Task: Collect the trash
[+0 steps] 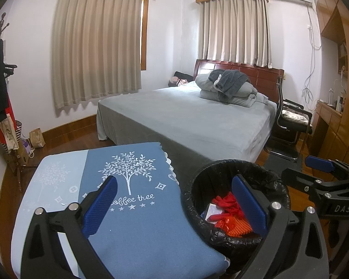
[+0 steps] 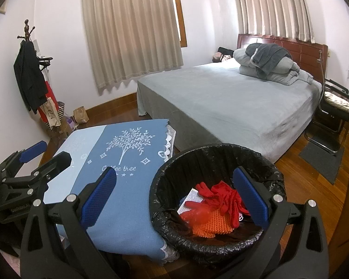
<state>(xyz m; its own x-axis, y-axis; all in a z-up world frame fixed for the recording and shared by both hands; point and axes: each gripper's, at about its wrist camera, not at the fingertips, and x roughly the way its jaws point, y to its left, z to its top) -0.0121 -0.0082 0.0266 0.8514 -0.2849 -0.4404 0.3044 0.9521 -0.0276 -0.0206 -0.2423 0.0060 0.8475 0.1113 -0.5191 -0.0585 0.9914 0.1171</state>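
Note:
A round bin lined with a black bag (image 1: 274, 181) (image 2: 172, 169) stands on the floor beside a small table under a blue cloth (image 1: 142, 227) (image 2: 128, 209). Inside lie red gloves (image 2: 223, 196) (image 1: 228, 203), an orange knitted piece (image 2: 209, 225) (image 1: 240, 227) and a white printed packet (image 2: 192, 200) (image 1: 213, 210). My left gripper (image 1: 174, 207) is open and holds nothing, one finger over the cloth, the other over the bin. My right gripper (image 2: 176, 197) is open too, straddling the bin's near rim. Each gripper shows in the other's view: the right gripper (image 1: 323, 174) and the left gripper (image 2: 39, 155).
A bed with a grey cover (image 1: 197, 116) (image 2: 232, 97) and folded bedding fills the room behind. A black chair (image 1: 290, 125) (image 2: 335, 109) stands to its right, with wooden cabinets (image 1: 337, 116) beyond. A coat stand with bags (image 1: 2, 107) (image 2: 37, 83) sits in the left corner.

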